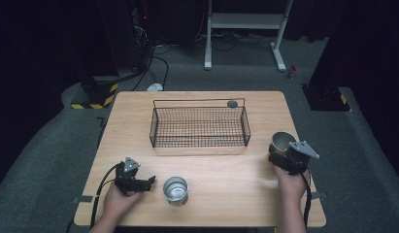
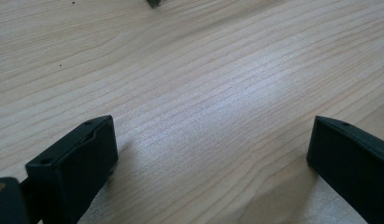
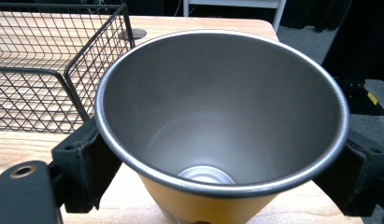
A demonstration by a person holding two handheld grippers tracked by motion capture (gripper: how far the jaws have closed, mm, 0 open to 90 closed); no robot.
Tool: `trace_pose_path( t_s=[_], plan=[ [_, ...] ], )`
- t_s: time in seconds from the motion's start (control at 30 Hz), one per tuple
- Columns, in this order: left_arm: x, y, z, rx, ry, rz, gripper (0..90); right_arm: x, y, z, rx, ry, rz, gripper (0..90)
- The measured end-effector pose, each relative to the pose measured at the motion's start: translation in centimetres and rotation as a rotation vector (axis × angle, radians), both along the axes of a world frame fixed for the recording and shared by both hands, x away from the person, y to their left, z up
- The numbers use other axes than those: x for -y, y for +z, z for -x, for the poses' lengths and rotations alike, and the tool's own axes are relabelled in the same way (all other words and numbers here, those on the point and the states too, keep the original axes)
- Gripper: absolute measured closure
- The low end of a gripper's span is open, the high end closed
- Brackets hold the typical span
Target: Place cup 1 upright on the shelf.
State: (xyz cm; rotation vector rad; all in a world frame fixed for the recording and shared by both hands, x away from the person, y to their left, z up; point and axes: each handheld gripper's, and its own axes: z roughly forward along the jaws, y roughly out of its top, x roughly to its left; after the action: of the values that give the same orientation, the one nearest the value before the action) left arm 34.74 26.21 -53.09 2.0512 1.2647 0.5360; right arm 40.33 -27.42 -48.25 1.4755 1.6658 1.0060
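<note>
The right tongs [image 3: 217,163] clamp an orange-sided steel cup [image 3: 222,116] beside the wire basket [image 3: 49,74], while the left tongs [image 2: 213,154] gape empty over the tabletop [image 2: 203,70].

One fixed overhead camera, two cameras riding on the hand-held grippers.

The high view looks forward and down over the whole tabletop [image 1: 221,170] from the person's side. The left gripper view sits close above bare wood. The right gripper view faces the wire basket [image 3: 49,70], which the high view shares, past a cup [image 3: 222,116] close up.
</note>
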Motion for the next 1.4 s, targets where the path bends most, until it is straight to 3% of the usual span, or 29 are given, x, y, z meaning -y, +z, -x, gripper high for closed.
trace_pose_path(
  t_s=[0.83,1.4],
  plan=[
    [0.0,0.0,0.0,0.002,0.000,0.001,3.0,0.0,0.1,0.0,0.000,0.009,-0.005,14.1],
    [0.0,0.0,0.0,0.002,0.001,0.001,3.2,-1.3,1.2,0.5,0.035,0.042,0.016,14.1]
  ],
)
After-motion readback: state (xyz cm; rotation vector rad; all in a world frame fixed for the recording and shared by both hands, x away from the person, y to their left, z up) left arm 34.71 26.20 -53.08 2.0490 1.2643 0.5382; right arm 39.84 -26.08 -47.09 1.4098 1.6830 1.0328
